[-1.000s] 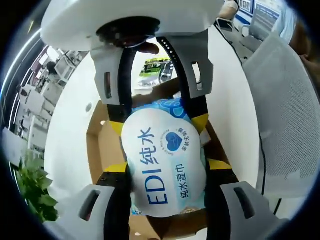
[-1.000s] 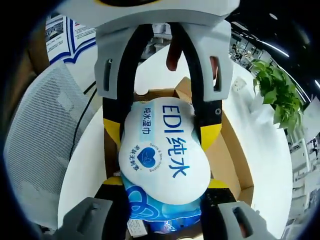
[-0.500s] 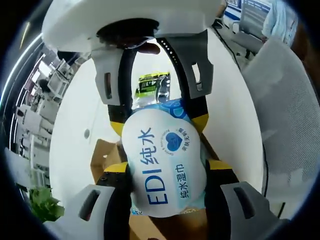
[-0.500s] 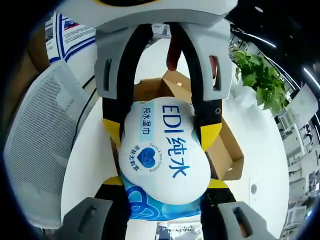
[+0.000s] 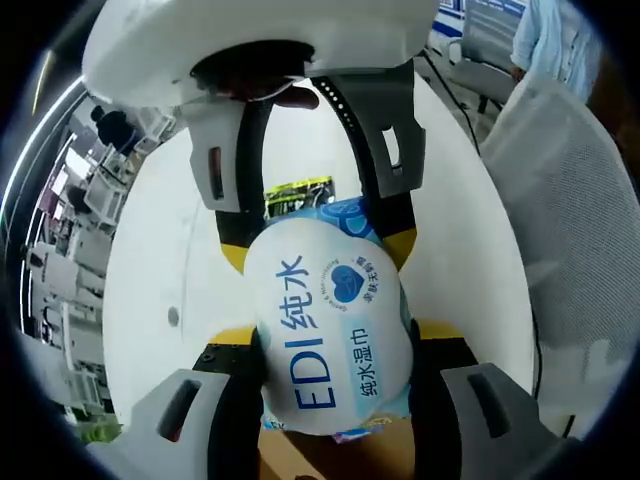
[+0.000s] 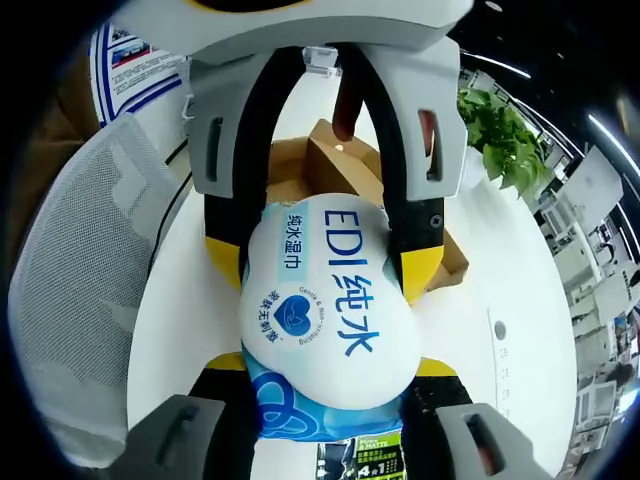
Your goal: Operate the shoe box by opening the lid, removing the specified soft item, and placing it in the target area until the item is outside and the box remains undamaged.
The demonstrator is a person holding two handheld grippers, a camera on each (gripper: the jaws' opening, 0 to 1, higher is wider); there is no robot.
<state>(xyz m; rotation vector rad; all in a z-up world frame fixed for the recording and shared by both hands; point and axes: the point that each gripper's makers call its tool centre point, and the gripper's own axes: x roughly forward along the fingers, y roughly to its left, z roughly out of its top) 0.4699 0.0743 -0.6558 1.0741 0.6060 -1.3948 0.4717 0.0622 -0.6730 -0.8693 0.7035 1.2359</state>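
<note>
A white and blue wet-wipes pack printed "EDI" is pinched from both ends by the two grippers. In the left gripper view my left gripper is shut on its near end, and the right gripper comes down from the top, shut on the far end. In the right gripper view the pack sits the same way between my right gripper and the left gripper. The open brown shoe box lies behind the pack on the white table. A sliver of the box shows under the pack.
A green and black packet lies on the table beyond the pack; the packet also shows at the bottom edge. A grey mesh chair stands beside the table, as does a plant. A person stands far off.
Both grippers have carried the pack away from the box: the box has slid out from under it, and the green packet has drawn nearer. The grip on the pack is unchanged.
</note>
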